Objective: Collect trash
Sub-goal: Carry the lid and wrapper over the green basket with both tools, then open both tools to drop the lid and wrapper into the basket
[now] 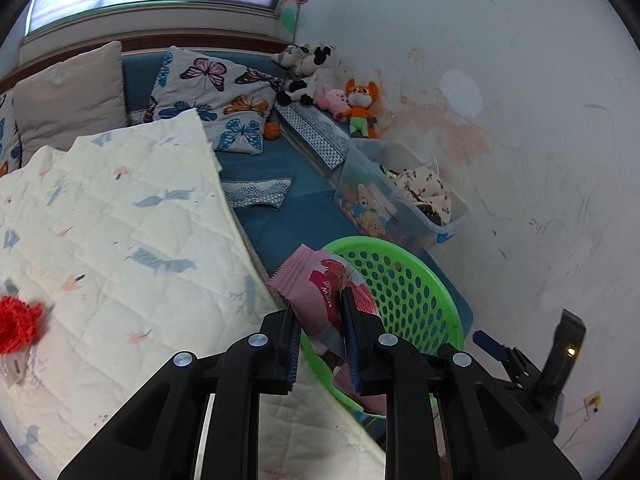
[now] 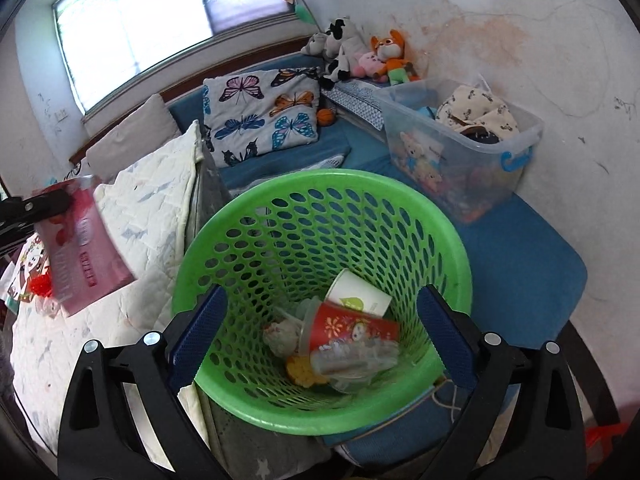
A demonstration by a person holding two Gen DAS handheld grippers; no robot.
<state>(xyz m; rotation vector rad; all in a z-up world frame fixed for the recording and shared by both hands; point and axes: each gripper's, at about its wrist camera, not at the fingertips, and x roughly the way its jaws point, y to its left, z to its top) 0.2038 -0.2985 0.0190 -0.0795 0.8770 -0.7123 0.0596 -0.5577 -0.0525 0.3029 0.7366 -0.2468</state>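
My left gripper [image 1: 322, 322] is shut on a pink snack wrapper [image 1: 316, 284] and holds it in the air beside the near rim of the green mesh basket [image 1: 404, 280]. The wrapper also shows in the right wrist view [image 2: 86, 252], at the left, above the quilt. My right gripper [image 2: 320, 328] is open, with its blue pads either side of the green basket [image 2: 452, 236], which stands on the blue bed. Inside the basket lie a red paper cup [image 2: 352, 330], a white paper cup [image 2: 358, 294] and other crumpled trash.
A cream quilt [image 1: 120, 248] covers the left of the bed, with a red item [image 1: 16, 326] on it. A clear storage bin [image 2: 460, 152] with toys and clothes stands against the wall. Butterfly pillows [image 2: 260, 112] and plush toys [image 2: 360, 56] lie at the far end.
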